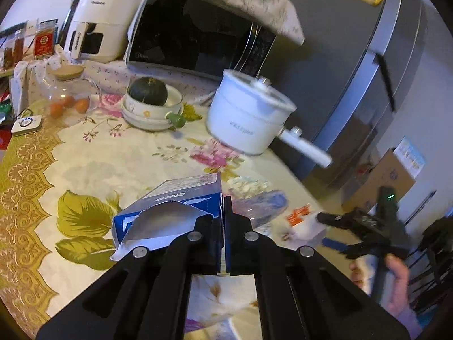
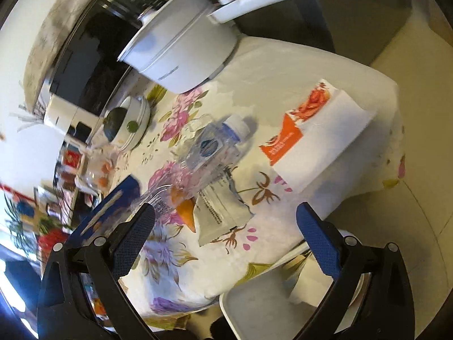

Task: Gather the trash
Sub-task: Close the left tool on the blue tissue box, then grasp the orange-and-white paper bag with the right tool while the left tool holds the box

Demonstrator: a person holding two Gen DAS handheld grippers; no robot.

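Note:
A torn blue carton (image 1: 170,209) hangs over the flowered tablecloth (image 1: 113,155), and my left gripper (image 1: 225,221) is shut on its right side wall. The same carton (image 2: 113,206) shows at the left of the right wrist view. My right gripper (image 2: 226,226) is open above the table's near edge, nothing between its blue pads (image 2: 320,240). Below it lie a flat grey wrapper (image 2: 223,212) and an orange scrap (image 2: 187,212). A crushed clear plastic bottle (image 2: 209,153) lies just beyond, and an orange-and-white tissue pack (image 2: 311,136) to the right. A hand (image 1: 396,280) holds the right gripper (image 1: 325,229).
A white lidded pot (image 1: 246,116) with a long handle stands near the table's far corner. Behind are a microwave (image 1: 192,34), an air fryer (image 1: 99,22), a bowl with a green squash (image 1: 147,96) and a glass jar (image 1: 68,93). A grey fridge (image 1: 368,70) flanks the table. A white bin (image 2: 254,308) sits below the edge.

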